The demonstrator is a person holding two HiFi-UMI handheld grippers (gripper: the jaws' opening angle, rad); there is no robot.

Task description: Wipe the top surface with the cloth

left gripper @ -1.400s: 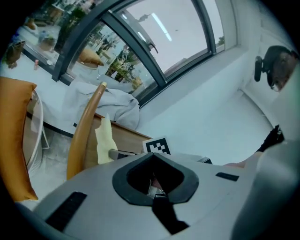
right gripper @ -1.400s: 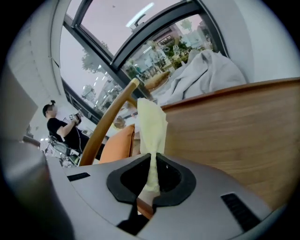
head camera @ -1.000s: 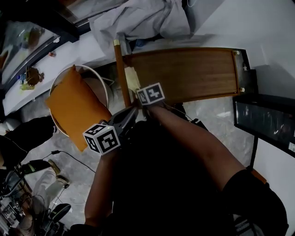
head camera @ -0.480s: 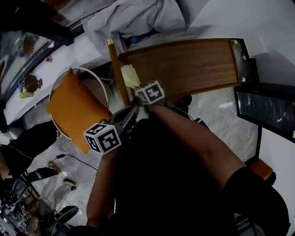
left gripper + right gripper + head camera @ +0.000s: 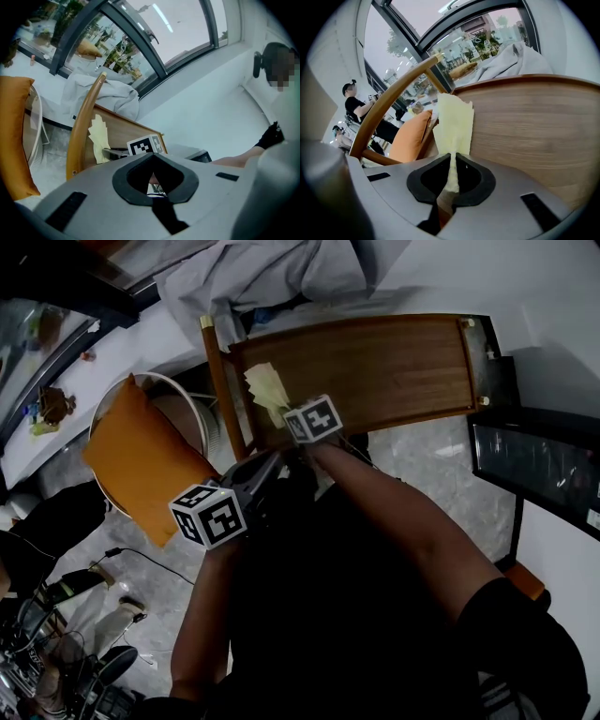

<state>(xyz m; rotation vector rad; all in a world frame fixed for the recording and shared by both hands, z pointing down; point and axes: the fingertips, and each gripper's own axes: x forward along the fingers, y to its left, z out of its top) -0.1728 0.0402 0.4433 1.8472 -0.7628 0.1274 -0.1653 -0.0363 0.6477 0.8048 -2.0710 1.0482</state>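
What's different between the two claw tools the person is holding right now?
The right gripper pinches a yellow cloth; the left gripper holds nothing. The right gripper reaches over the wooden tabletop; the left gripper sits farther back, short of the table's edge. Both have their jaws closed.

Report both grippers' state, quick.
Left gripper: closed, nothing between its jaws.
Right gripper: closed on the yellow cloth.
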